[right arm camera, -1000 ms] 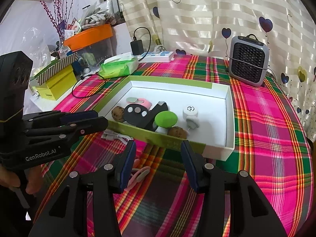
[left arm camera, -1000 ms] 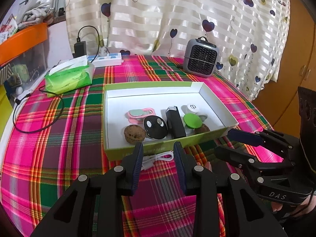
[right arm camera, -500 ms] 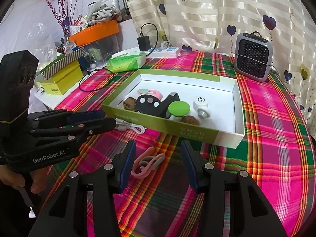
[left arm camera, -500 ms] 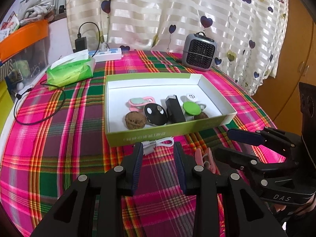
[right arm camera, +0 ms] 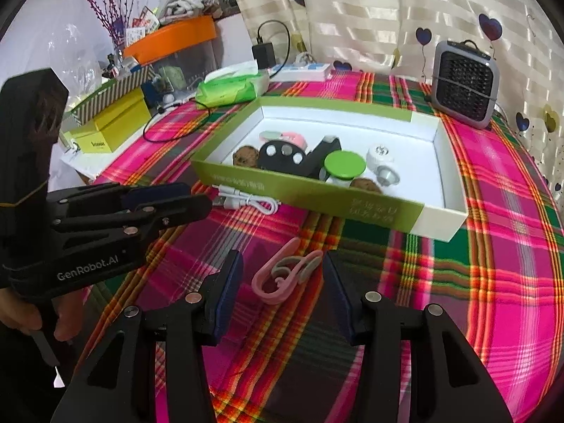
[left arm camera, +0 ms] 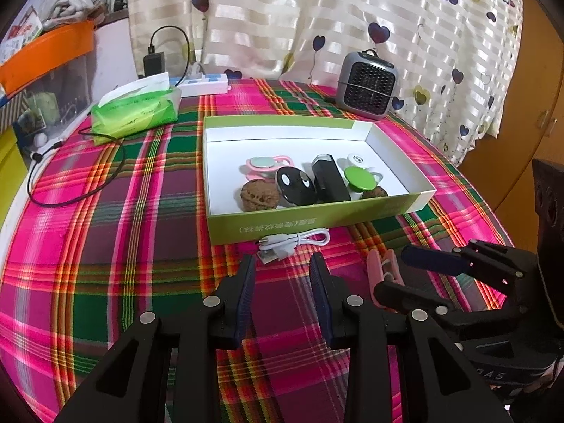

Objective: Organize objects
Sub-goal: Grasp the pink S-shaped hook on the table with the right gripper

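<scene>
A pink clip lies on the plaid tablecloth between the fingers of my right gripper, which is open; its pads stand apart from the clip. In the left wrist view the pink clip shows at the right gripper tips. My left gripper is open and empty, just short of a coiled white USB cable. The same white cable lies against the front wall of a green-rimmed white box, beside the left gripper. The box holds a walnut, a black oval gadget, a green disc and several other small items.
A grey mini heater stands behind the box by the curtain. A green tissue pack, a white power strip and a black cord lie at the back left. A yellow box sits off the table's left edge.
Both grippers have drawn back from the box. The cable now lies fully in view ahead of the left fingertips. The right gripper has lowered around the pink clip.
</scene>
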